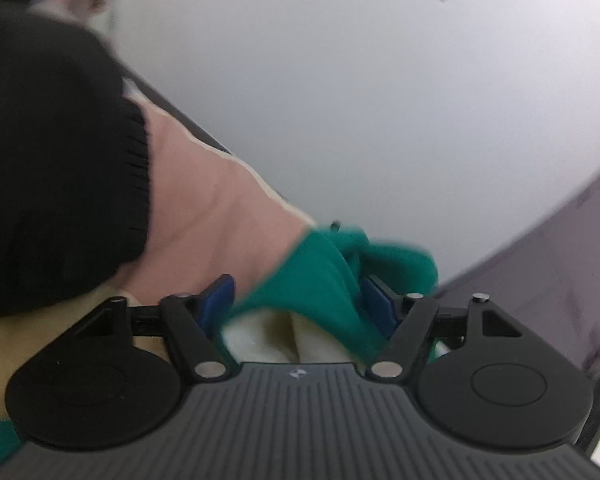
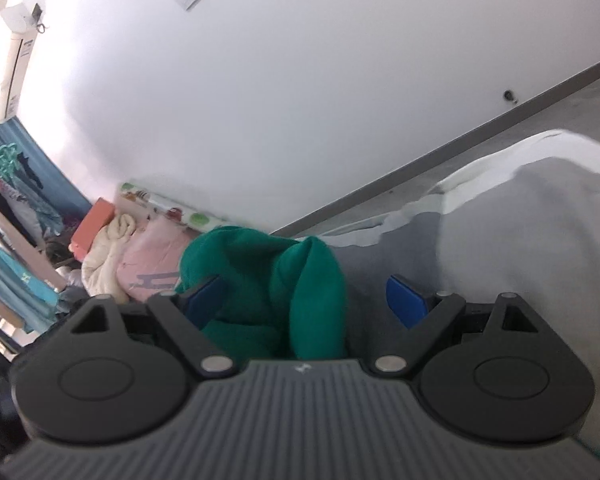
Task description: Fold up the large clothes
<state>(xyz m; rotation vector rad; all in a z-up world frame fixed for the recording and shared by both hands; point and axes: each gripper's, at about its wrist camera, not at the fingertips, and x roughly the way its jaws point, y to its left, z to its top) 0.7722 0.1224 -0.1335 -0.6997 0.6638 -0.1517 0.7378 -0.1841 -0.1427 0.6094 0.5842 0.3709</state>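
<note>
In the left wrist view, a green garment [image 1: 324, 276] with a cream lining [image 1: 260, 340] lies bunched between my blue pads [image 1: 220, 300]. It reaches both pads but looks loose and hollow, not squeezed. My left gripper [image 1: 298, 304] has its jaws apart. A person's forearm [image 1: 204, 208] in a black sleeve [image 1: 52, 168] crosses at the left. In the right wrist view, a green fold [image 2: 268, 280] rests against the left pad [image 2: 204, 300]. The right pad [image 2: 406, 304] stands free over the grey surface, so my right gripper [image 2: 305, 302] is open.
A grey sheet [image 2: 520, 240] and a white cloth [image 2: 540, 152] spread to the right, below a white wall with a grey baseboard [image 2: 420, 164]. At the left are a pink quilt [image 2: 152, 256], a cream blanket [image 2: 108, 256], an orange box [image 2: 94, 220] and hanging clothes [image 2: 16, 200].
</note>
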